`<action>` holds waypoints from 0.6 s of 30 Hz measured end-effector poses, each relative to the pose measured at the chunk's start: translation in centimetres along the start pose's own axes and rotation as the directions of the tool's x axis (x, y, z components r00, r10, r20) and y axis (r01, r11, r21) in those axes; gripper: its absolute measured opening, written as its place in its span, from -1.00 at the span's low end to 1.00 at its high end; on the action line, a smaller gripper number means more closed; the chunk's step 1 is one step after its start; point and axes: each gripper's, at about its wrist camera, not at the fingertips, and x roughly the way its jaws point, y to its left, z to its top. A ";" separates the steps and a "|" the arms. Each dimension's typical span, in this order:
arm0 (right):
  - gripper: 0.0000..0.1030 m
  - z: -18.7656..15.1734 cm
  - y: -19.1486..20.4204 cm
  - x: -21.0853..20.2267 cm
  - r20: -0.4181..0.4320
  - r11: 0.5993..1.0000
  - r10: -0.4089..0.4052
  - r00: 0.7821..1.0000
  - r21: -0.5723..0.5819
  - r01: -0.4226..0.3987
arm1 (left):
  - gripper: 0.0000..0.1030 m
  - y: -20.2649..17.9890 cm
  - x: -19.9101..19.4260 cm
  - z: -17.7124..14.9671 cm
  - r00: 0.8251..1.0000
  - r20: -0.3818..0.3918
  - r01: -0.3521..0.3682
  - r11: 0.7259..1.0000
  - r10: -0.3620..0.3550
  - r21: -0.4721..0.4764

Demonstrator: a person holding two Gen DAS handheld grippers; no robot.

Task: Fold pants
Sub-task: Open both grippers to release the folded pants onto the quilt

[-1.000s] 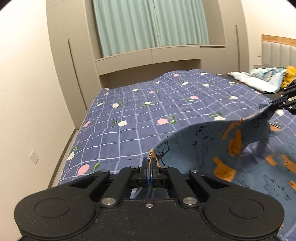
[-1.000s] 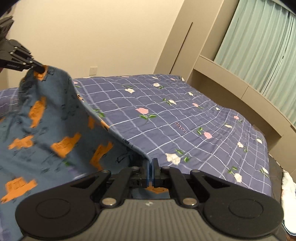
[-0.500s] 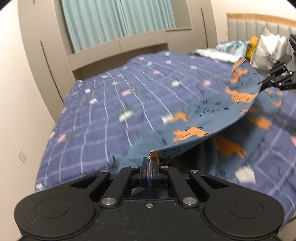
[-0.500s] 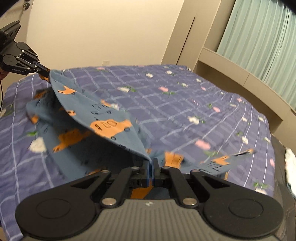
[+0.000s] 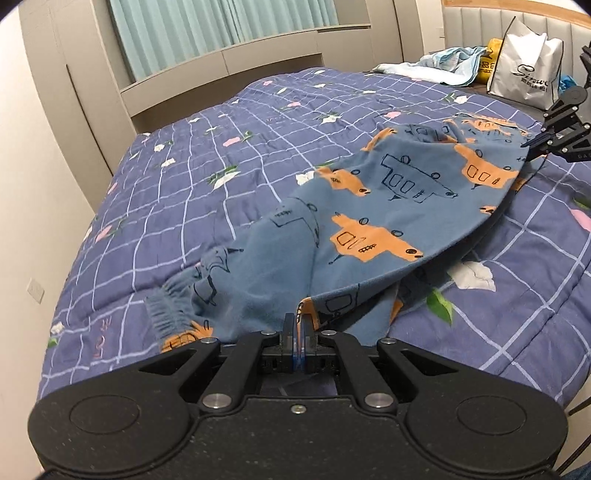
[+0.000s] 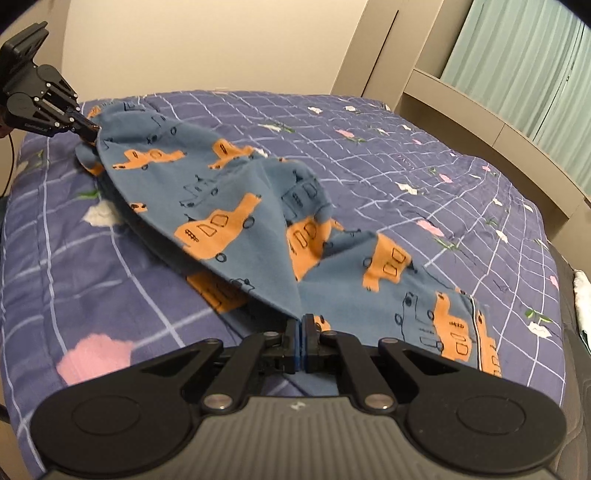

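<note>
Pants (image 5: pixel 369 221) lie spread across a quilt (image 5: pixel 221 166) on a bed, one near edge pinched in the left tongs (image 5: pixel 297 325), the other in the right tongs (image 6: pixel 302 326). A bag (image 5: pixel 524 70) stands far right, curtains (image 5: pixel 221 33) behind.

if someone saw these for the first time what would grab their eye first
The blue pants printed with orange vehicles, stretched in a sagging span over the purple floral quilt. Each end is pinched in a black gripper with shut jaws: the left gripper near one edge, the right gripper at the other. A white shopping bag stands by the headboard.
</note>
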 end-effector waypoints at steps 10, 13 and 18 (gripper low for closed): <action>-0.96 -1.3 0.4 0.7 0.015 0.999 -0.006 1.000 0.048 0.006 | -0.73 -0.2 0.2 -0.1 1.000 -0.017 0.023 0.994 -0.025 -0.103; -0.73 -1.7 0.2 0.5 0.031 0.997 -0.011 0.999 0.073 0.008 | -0.28 -0.8 -0.2 0.6 0.999 -0.011 0.030 0.989 -0.032 -0.145; 0.40 -2.6 -1.1 -0.8 0.073 0.985 -0.025 0.997 0.173 0.012 | 0.80 -4.0 -0.3 3.1 0.997 0.063 0.064 0.979 -0.053 -0.195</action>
